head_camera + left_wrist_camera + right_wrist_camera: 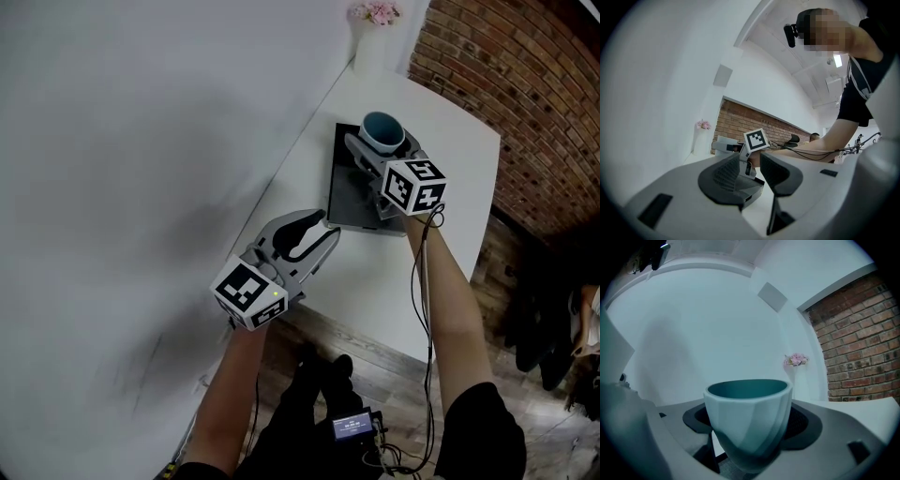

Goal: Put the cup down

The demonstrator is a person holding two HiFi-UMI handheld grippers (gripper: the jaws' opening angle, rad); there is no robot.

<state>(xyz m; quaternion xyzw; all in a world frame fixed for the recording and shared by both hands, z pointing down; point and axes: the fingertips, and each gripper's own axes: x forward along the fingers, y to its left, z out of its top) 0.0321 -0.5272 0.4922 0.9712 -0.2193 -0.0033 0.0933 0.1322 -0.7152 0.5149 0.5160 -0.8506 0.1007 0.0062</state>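
**A:** What are your right fingers doing?
**B:** My right gripper's [384,150] pads [802,422] are clamped on both sides of the pale teal faceted cup [747,418]. It sits upright above the dark grey flat board [349,202] on the white table [441,234]. I can't tell whether it touches the board.
**A:** And the left?
**B:** My left gripper [752,171] has its jaws apart and empty, near the board's corner.

The cup [747,418] looks like smooth glazed ceramic (a soft sheen, not mirror-bright) — the table [450,141] is matt white and smooth, the far right wall [525,84] rough brick.
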